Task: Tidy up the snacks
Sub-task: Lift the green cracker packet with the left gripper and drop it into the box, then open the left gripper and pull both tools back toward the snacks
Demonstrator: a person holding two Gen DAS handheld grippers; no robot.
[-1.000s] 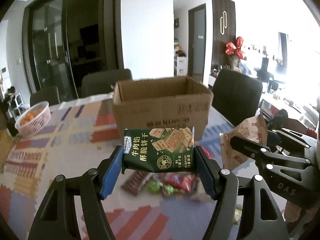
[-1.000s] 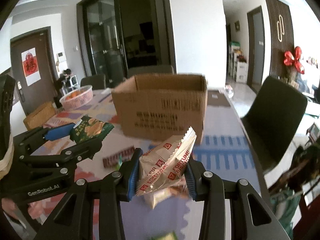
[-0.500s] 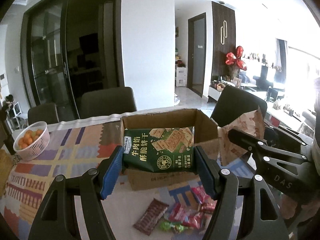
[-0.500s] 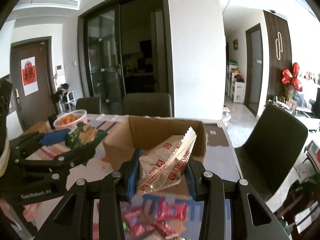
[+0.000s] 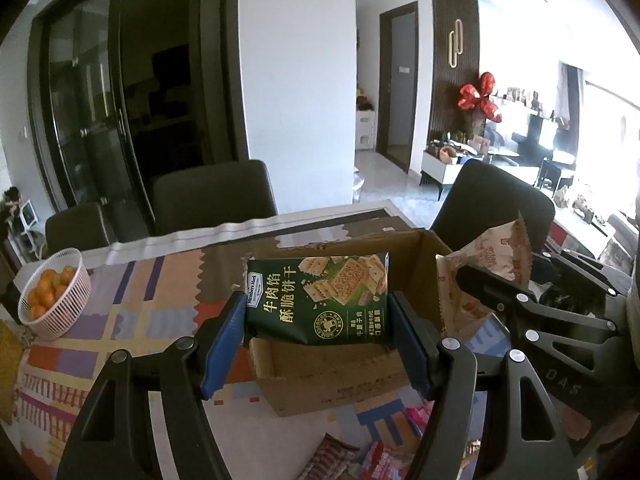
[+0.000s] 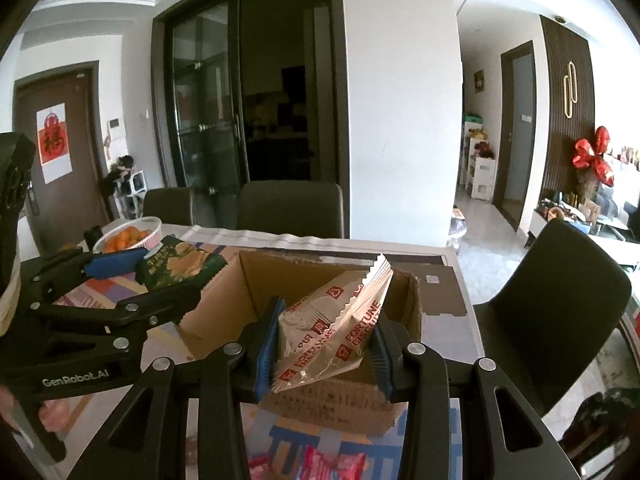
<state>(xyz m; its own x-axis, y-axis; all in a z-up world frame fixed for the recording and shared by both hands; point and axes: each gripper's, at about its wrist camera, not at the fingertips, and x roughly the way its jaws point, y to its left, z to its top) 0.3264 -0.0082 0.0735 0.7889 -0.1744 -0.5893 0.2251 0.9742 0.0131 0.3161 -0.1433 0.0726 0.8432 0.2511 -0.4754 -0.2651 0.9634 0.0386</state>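
My left gripper [image 5: 318, 330] is shut on a dark green cracker packet [image 5: 318, 300], held upright in front of the open cardboard box [image 5: 332, 376]. My right gripper [image 6: 324, 344] is shut on a beige and red biscuit packet [image 6: 332, 328], tilted, at the box's near rim. In the left wrist view the right gripper [image 5: 464, 280] and its biscuit packet [image 5: 492, 256] hang over the box's right side. In the right wrist view the left gripper [image 6: 140, 276] and the green packet [image 6: 180, 266] are left of the cardboard box [image 6: 304, 280]. The inside of the box looks bare.
Several loose snack packets [image 5: 380, 456] lie on the patterned tablecloth [image 5: 132, 304] in front of the box. A white basket of oranges [image 5: 54, 294] stands at the table's far left. Dark chairs [image 5: 212, 196] ring the far side and the right end [image 6: 548, 308].
Both grippers have risen and moved forward with their packets. The box now sits lower in view with its inside showing, and the loose snacks have slid toward the bottom edge.
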